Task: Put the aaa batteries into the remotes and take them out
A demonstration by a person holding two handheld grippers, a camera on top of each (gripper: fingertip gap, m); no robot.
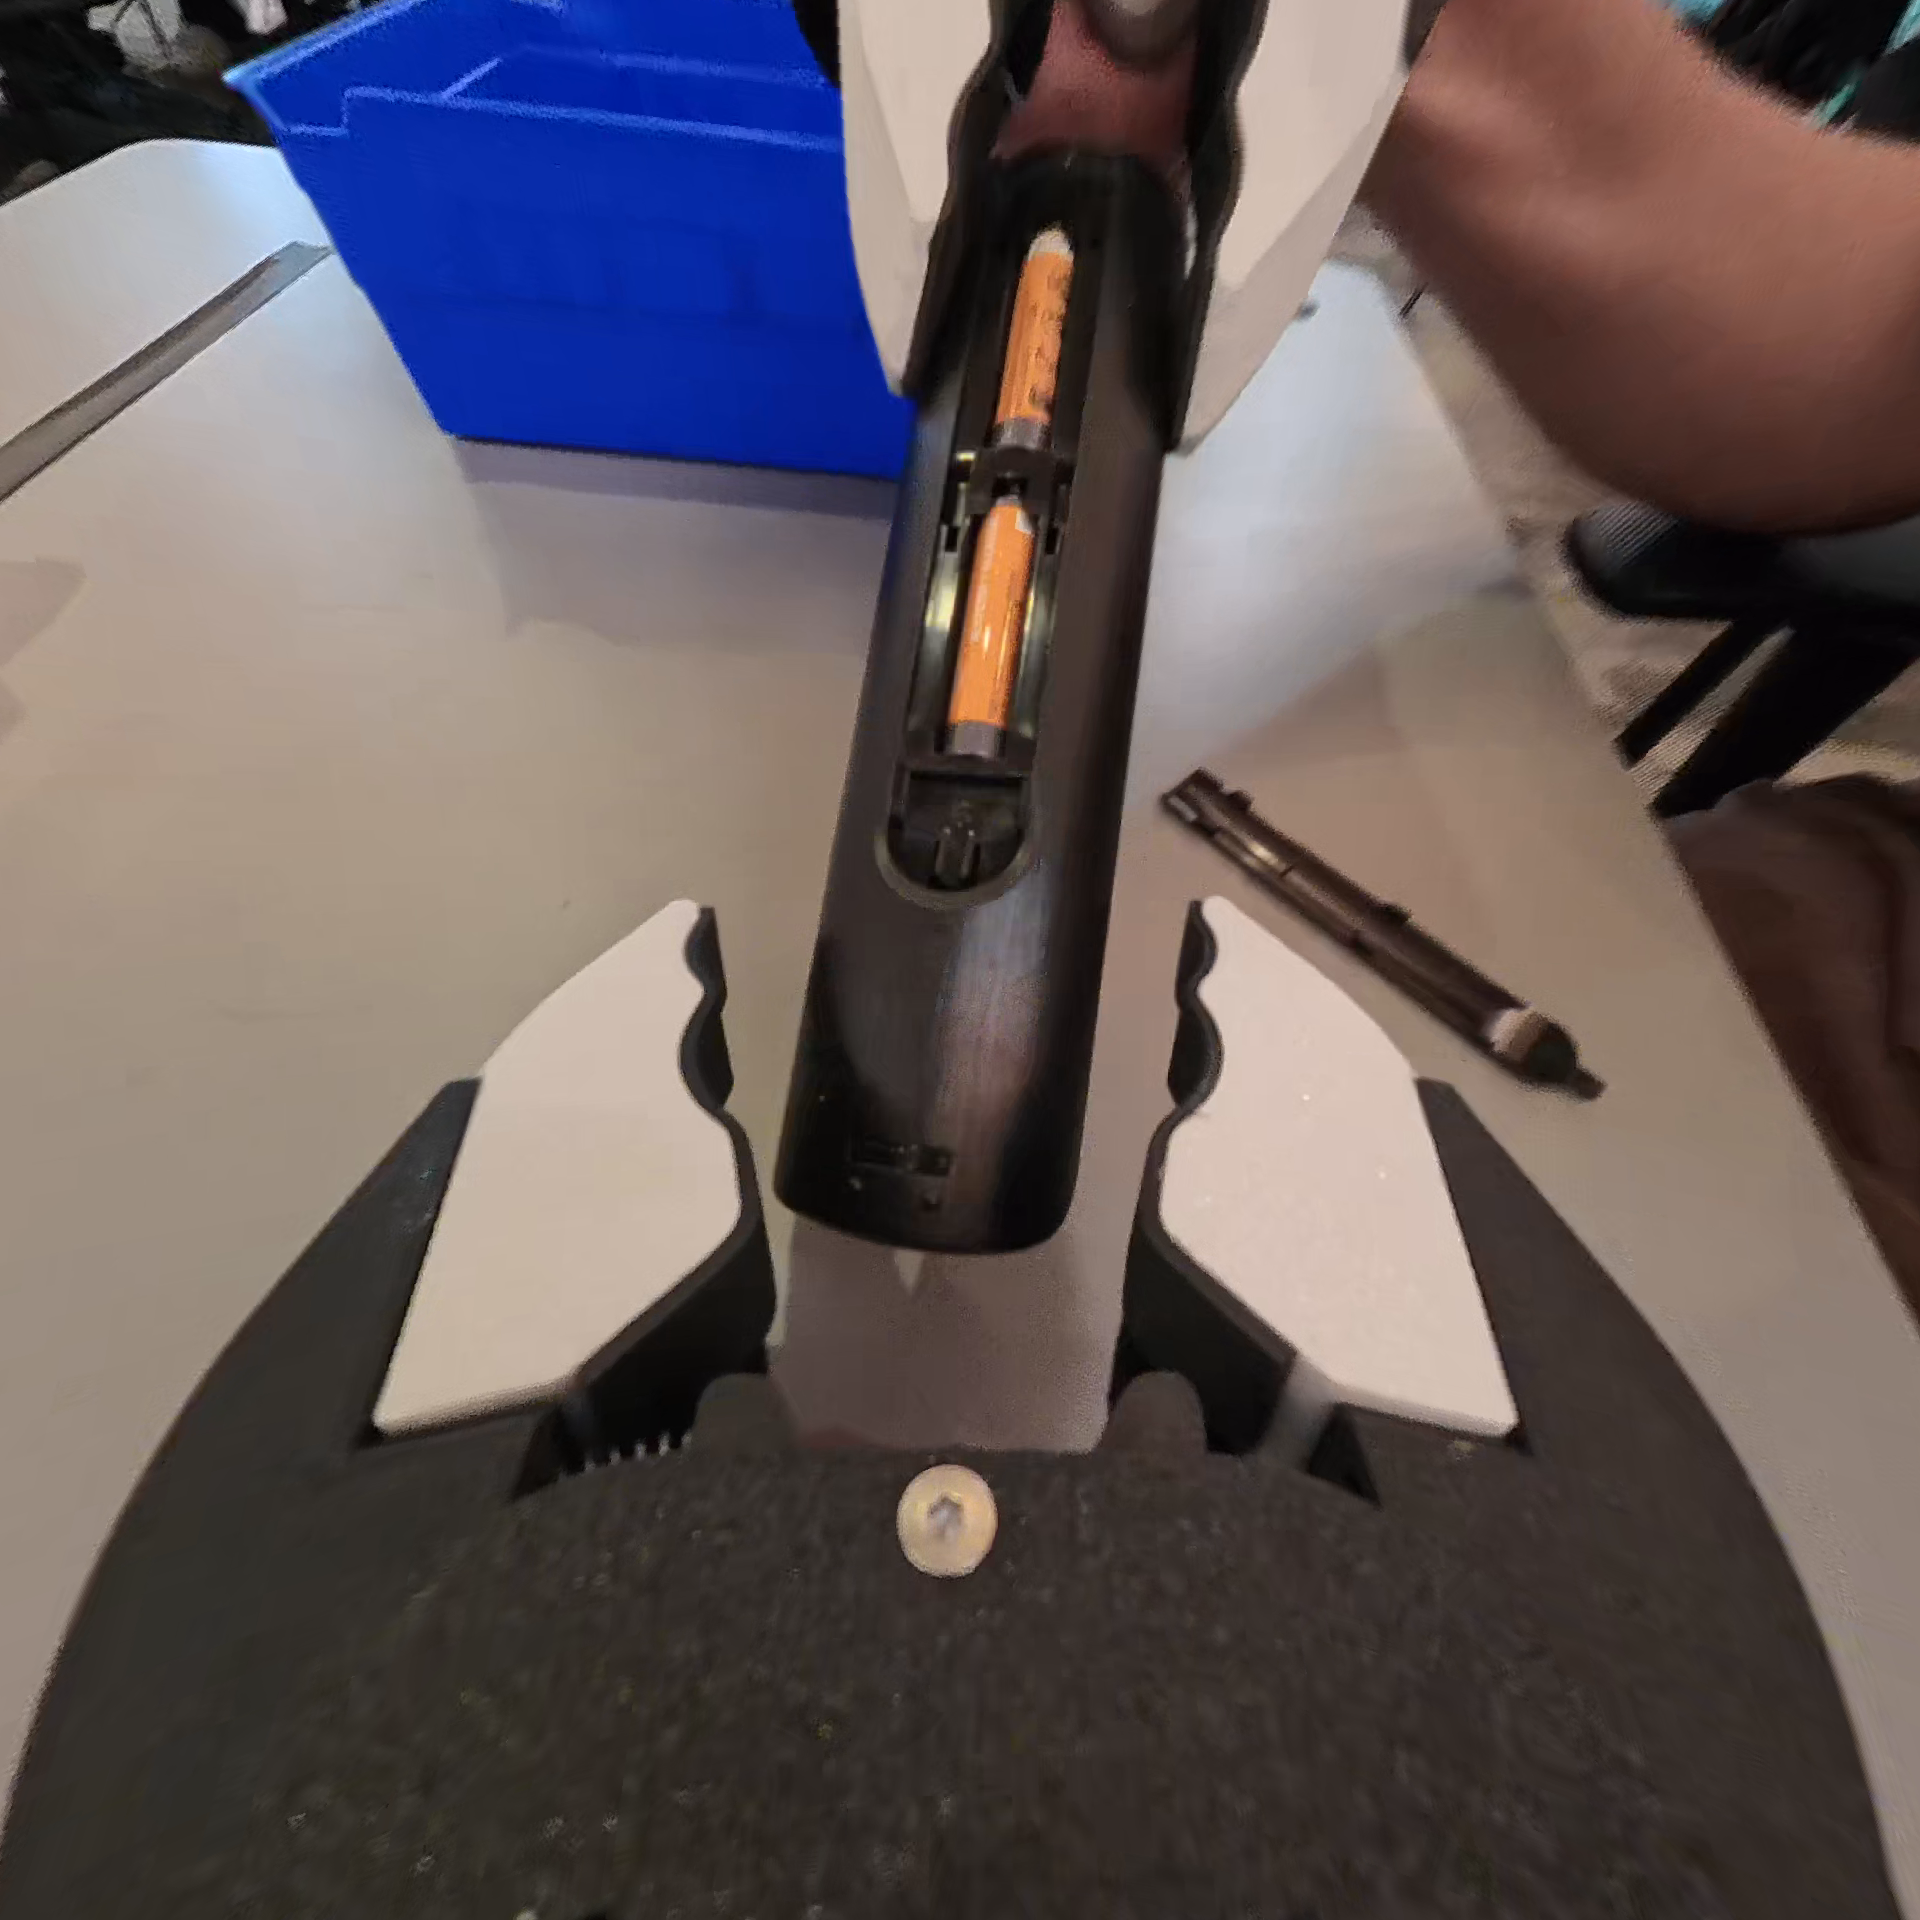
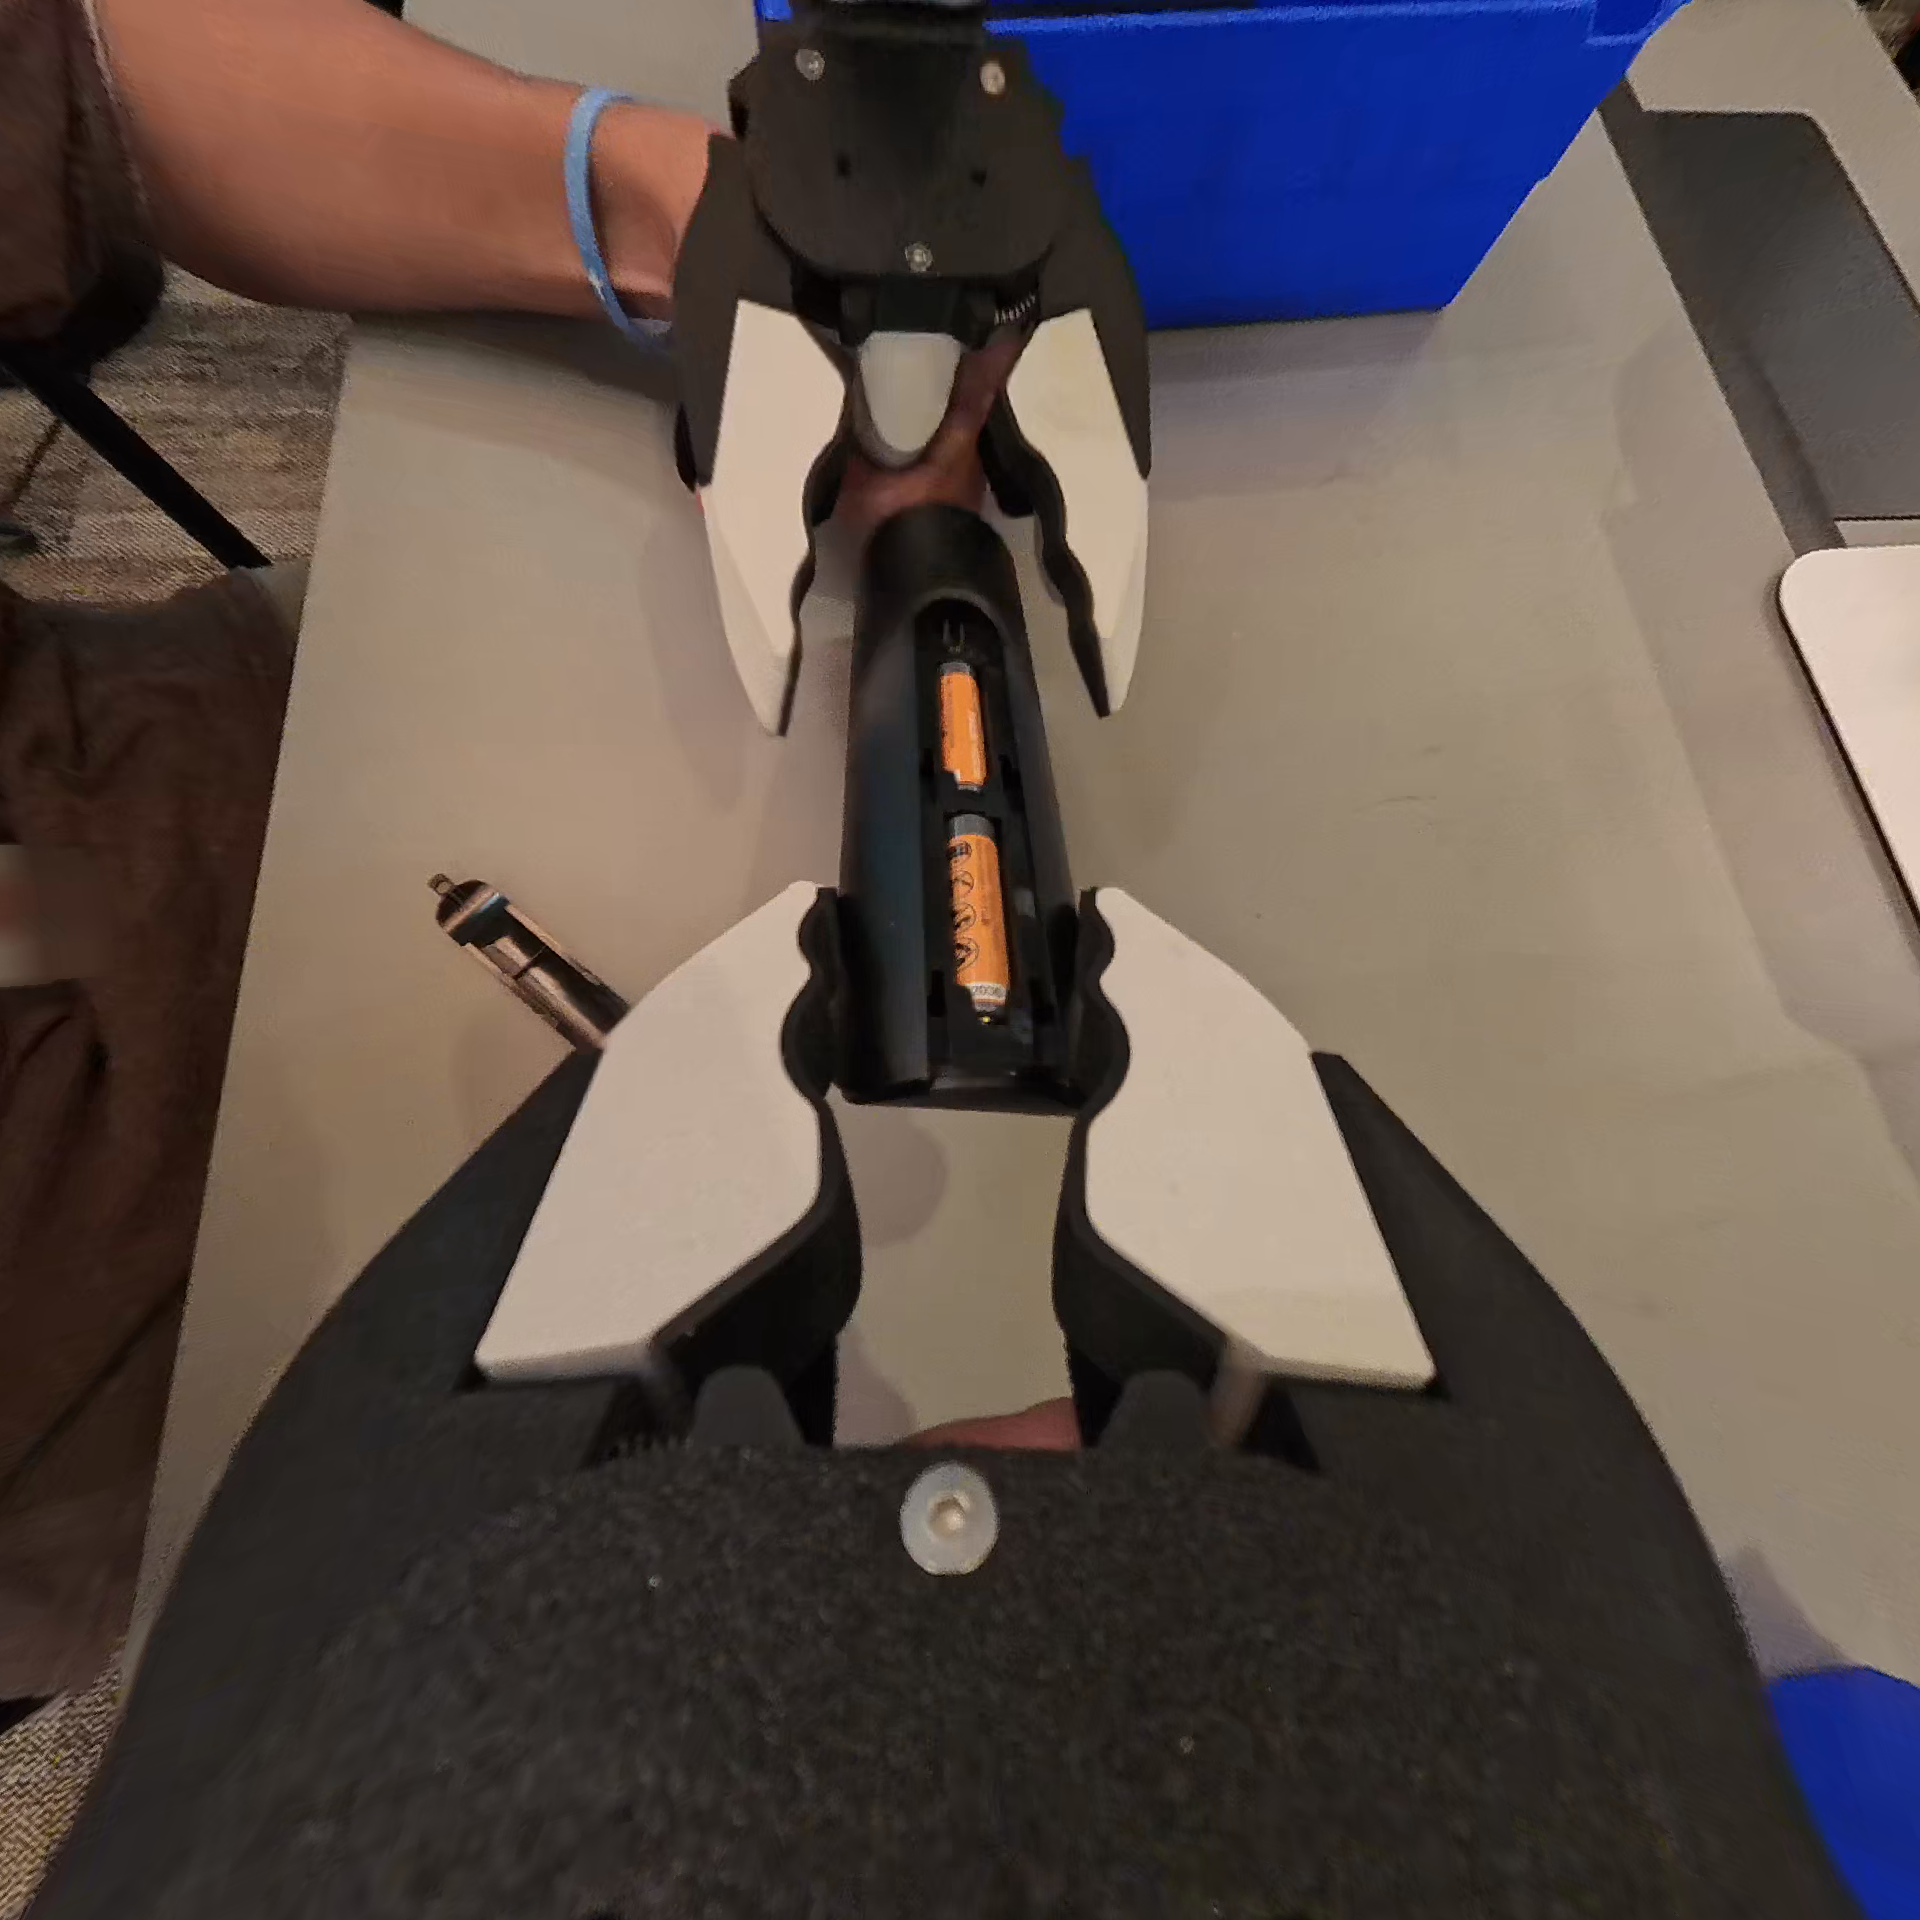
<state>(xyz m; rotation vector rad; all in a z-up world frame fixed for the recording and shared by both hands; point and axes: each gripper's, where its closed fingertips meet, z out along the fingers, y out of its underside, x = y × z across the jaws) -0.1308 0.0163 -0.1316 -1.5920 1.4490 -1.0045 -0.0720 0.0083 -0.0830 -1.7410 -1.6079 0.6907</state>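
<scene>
Two AAA batteries (image 1: 1003, 623) seated in remote (image 1: 977, 790), compartment open, cover (image 1: 1371, 930) loose on bench (image 1: 416, 727). Right claw (image 2: 956, 997) clamped on remote's end; left claw (image 1: 951, 997) apart, straddling opp. end w/o grip. Insert done, I'd say; next: pry batteries out.

Open tabletop (image 1: 312, 727) on the left; blue bin (image 1: 623, 260) blocking the far side, battery cover (image 1: 1371, 925) lying right of remote (image 1: 966, 935), chair (image 1: 1766, 623) beyond edge.
</scene>
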